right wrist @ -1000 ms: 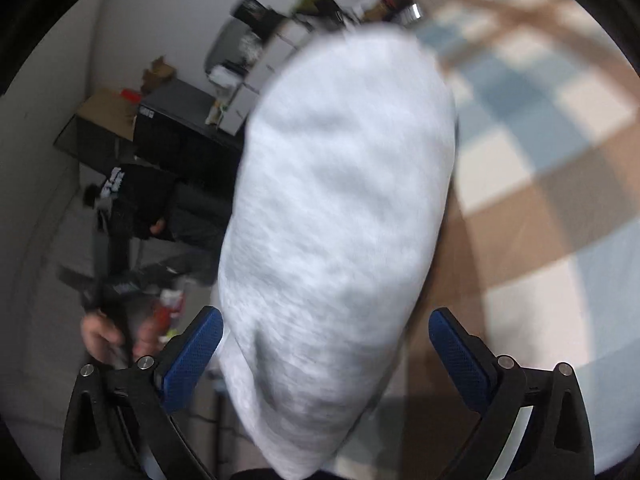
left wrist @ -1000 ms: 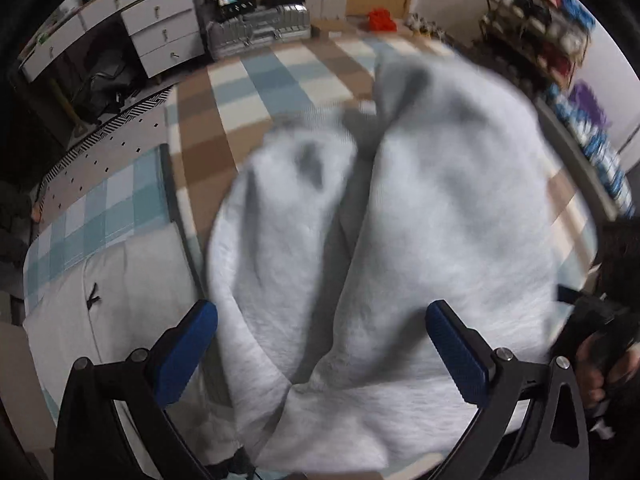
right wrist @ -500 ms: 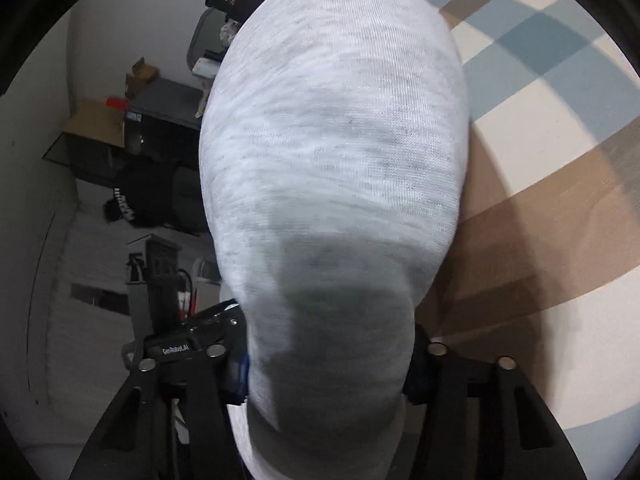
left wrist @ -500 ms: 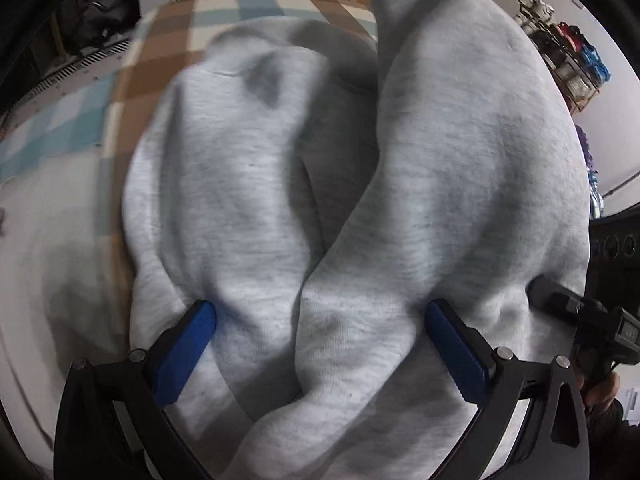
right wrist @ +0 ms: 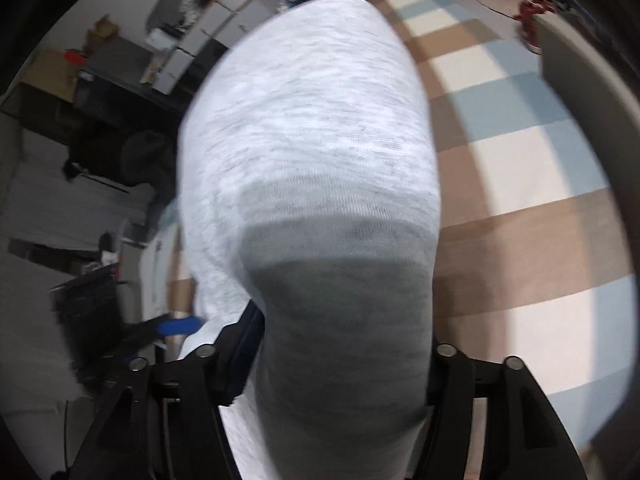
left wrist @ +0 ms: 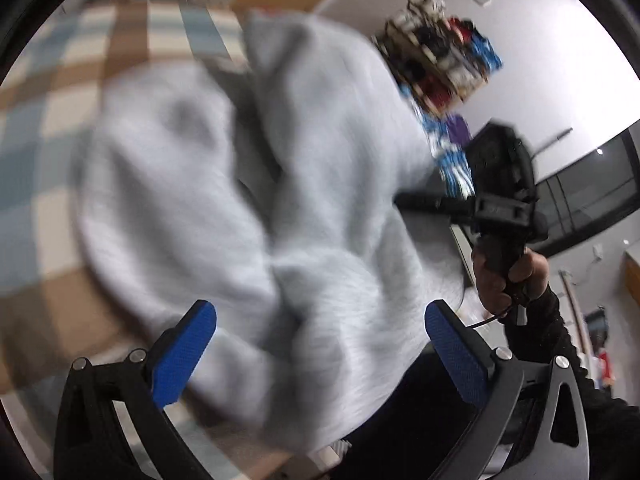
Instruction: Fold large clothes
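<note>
I am mid-fold on a large light-grey marl fleece garment, bunched in thick, soft rolls over a bed or table spread with a checked cloth of brown, blue and cream squares. By my reading the task is well short of done: the garment is heaped and creased, with no flat, squared panel anywhere in view, so smoothing and the closing folds are still ahead.

My left hand-held gripper, black-framed with blue pads, stands wide, its jaws on either side of the near edge of the fleece. The cloth lies between and beneath them, but neither pad presses on it, so I hold nothing there. The picture is blurred, and the finer creases cannot be read.

My right hand-held gripper has a thick roll of the same grey fabric filling the gap between its black fingers, the cloth rising up and away from the camera over the checked cover. Its jaws are opening around that roll, though the fabric looks to be packed against both sides yet. In the left view the same right gripper shows at the garment's far right edge, carried by a hand in a black sleeve.

Cluttered shelves stand behind.
</note>
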